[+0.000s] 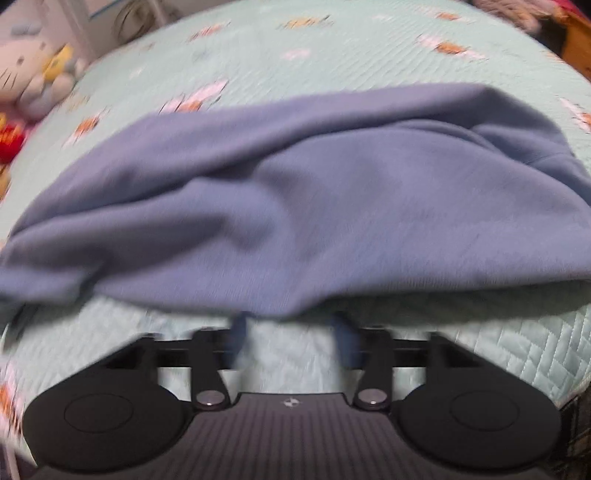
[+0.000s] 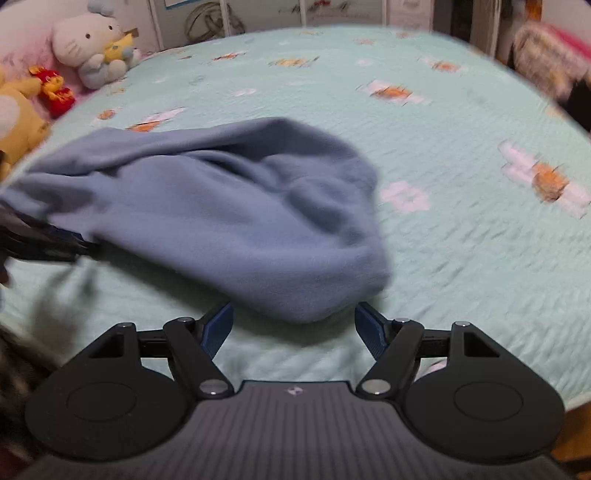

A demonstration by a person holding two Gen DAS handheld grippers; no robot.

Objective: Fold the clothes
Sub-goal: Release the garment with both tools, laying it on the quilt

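Flanking bedspread [image 2: 461,229], plush cat [image 2: 88,44], yellow plush [image 2: 18,122]

We're in a bedroom at home, no doubt about it. A wide bed [image 2: 424,229] fills both views, dressed in a pale mint quilted cover [image 1: 369,55] stitched in a diamond pattern and printed with white and orange flowers. Up at the far left corner sits a white cat plush toy [image 2: 88,48] hugging something yellow, with a yellow plush [image 2: 18,118] and a small red plush [image 2: 53,90] beside it against a pink surface. A blue garment [image 2: 229,214] lies rumpled on the cover. Behind the bed, white rails [image 2: 303,14] and blurred furniture at the right edge.
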